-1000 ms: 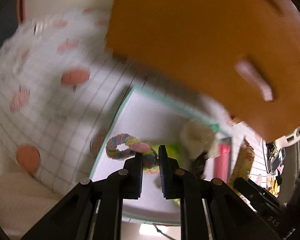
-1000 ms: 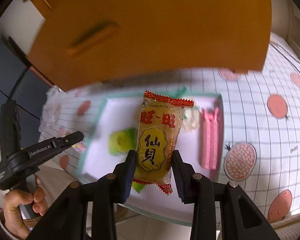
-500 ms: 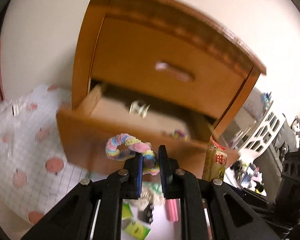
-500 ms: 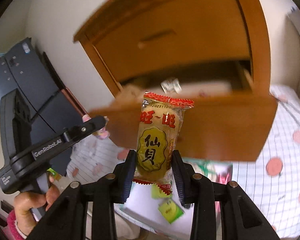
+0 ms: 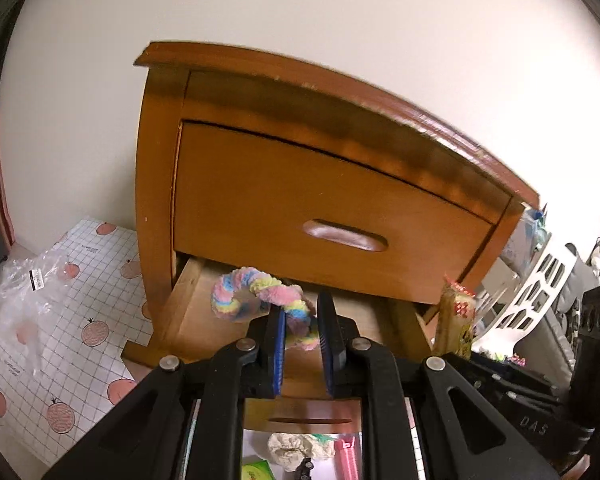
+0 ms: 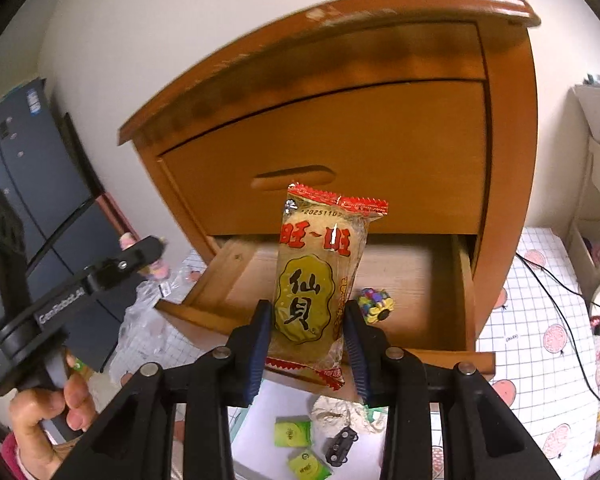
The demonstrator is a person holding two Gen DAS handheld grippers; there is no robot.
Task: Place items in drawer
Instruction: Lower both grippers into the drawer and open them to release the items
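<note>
Nearest the cameras, the right gripper [image 6: 306,330] is clamped on the snack packet [image 6: 320,276] and the left gripper [image 5: 300,330] pinches the pastel scrunchie [image 5: 256,294], both held at the lip of the open drawer [image 6: 396,276] where a small colourful toy [image 6: 374,300] already lies. Best carry each item forward past the front board and lower it over bare wood before letting go. A second ago both hung low over the tray [image 6: 260,420]; now they face the drawer.
</note>
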